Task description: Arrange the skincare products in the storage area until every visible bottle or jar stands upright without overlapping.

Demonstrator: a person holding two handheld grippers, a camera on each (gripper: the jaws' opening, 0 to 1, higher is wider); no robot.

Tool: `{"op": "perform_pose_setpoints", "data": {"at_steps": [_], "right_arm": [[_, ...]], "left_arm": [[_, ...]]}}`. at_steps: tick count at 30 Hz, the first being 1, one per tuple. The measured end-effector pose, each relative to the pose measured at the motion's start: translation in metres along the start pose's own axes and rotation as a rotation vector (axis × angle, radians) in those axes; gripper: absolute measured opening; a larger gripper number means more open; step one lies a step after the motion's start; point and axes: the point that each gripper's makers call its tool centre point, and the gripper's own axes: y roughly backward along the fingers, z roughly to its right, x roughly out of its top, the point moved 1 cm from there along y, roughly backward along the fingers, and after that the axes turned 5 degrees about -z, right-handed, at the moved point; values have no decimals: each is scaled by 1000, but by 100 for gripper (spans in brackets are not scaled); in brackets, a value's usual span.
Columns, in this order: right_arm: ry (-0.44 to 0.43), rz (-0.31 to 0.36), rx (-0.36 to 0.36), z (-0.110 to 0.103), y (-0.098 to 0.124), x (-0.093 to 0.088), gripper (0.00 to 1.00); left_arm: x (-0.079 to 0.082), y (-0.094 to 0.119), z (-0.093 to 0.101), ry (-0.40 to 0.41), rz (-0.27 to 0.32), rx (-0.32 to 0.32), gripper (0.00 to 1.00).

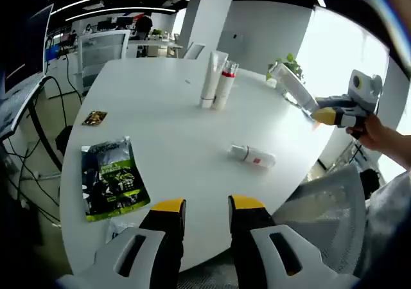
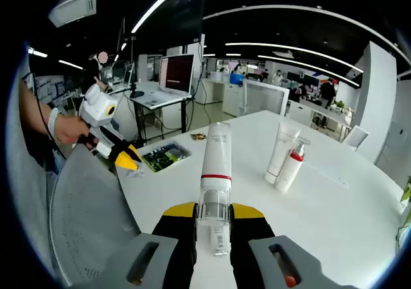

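Right gripper [image 2: 212,213]: we see its yellow-tipped jaws clamped on a cylindrical white bottle [image 2: 215,173] with a clear cap
Left gripper [image 1: 207,207]: parted, empty
Table [image 1: 160,115]: smooth, white, two upright tubes [image 1: 217,79], one small bottle lying flat [image 1: 252,155]

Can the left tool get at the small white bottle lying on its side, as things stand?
Probably yes: the left tool is open, and bare white table lies between it and the small white bottle with a red label.

Both views are lit brightly by ceiling strip lights [image 2: 282,48]. Strong glare is seen from the window [image 1: 334,58] at two o'clock. Edges are bent by fisheye distortion and slightly blurred.
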Motion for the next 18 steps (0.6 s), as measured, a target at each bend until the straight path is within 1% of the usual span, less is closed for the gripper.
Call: {"op": "perform_pose_setpoints", "data": {"at_steps": [2,3,4,6,7,8,11,12,13,14,15,16,18], "right_arm": [[39,3,18,-7,-1,2,13],[63,-4,27,-10,-1,2,13],[90,-6,40,-13,-1,2,13],[156,-21,57,-20,-1,2,13],[191,-37,65,-24,-2,0,13],[216,-42,68,-26,-2,-1,13],[243,-35,104,-40,-2,0,13],[262,-32,122,-46,-2,0,13],[271,-38,132,-50,-3,-1,13],[300,-47,150,-56,-4,-3,13],[312,-50,155,-58,-5,-3,13],[338,-61,174,-65,-6,-5,13],[383,-61,199,-75,-7,-5,13]], "left_arm": [[12,-1,12,126,82,-101,29],[20,0,19,224,136,-167,33],[23,0,25,293,161,-228,36],[28,2,35,406,198,-325,42],[30,4,41,462,220,-390,43],[33,3,43,497,246,-417,44],[34,5,54,491,260,-469,46],[34,5,58,496,261,-487,49],[34,5,61,508,264,-504,51],[34,6,67,517,267,-537,53],[32,6,69,523,265,-555,55],[29,4,71,533,254,-574,56],[25,1,72,535,236,-572,55]]}}
